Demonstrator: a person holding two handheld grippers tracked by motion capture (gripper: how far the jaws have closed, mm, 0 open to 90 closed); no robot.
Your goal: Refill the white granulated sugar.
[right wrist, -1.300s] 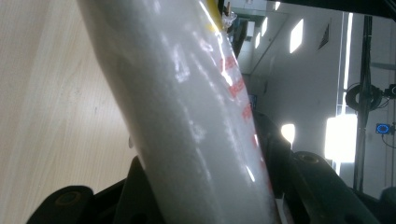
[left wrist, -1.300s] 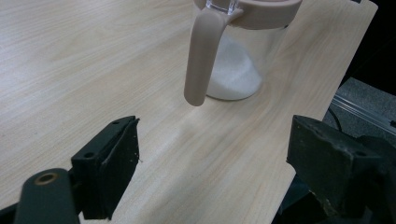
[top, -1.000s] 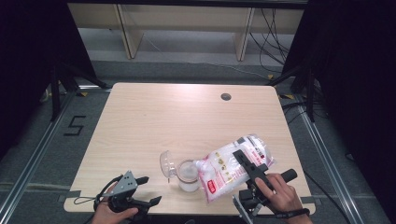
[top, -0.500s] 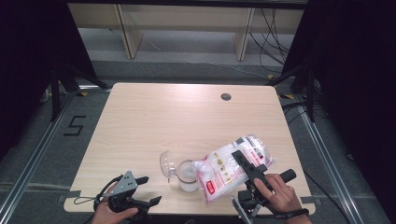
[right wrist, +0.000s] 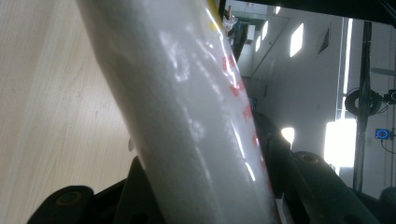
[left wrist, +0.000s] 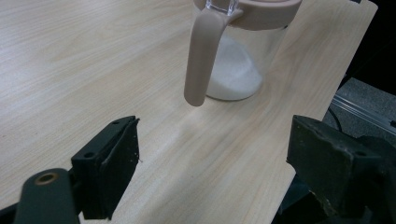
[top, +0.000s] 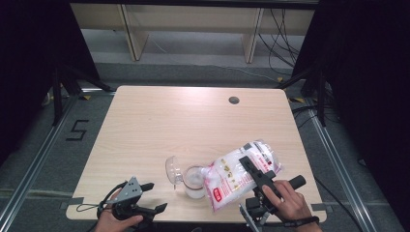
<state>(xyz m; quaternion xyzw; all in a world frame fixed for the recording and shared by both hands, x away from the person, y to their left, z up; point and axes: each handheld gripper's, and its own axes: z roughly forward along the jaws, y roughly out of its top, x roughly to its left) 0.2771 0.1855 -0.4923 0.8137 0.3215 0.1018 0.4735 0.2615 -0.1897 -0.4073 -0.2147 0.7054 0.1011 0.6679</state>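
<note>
A clear jar [top: 194,182] with a beige collar stands near the table's front edge, partly filled with white granules, its clear lid [top: 172,169] swung open to the left. A plastic bag of white granules [top: 227,176] with red print is tilted over the jar's mouth, and my right gripper [top: 244,162] is shut on it. In the right gripper view the bag [right wrist: 187,102] passes between the jaws of my right gripper [right wrist: 210,179]. My left gripper [top: 155,195] rests open at the front left. In its own view the left gripper [left wrist: 219,154] faces the jar [left wrist: 238,65] and its hanging beige latch [left wrist: 198,56].
The wooden table [top: 169,125] has a round cable hole [top: 234,100] at the back right. Its front edge lies close to both hands. Shelving and cables stand on the floor beyond the far edge.
The right gripper and the bag have edged slightly left toward the jar. The left gripper has stayed put.
</note>
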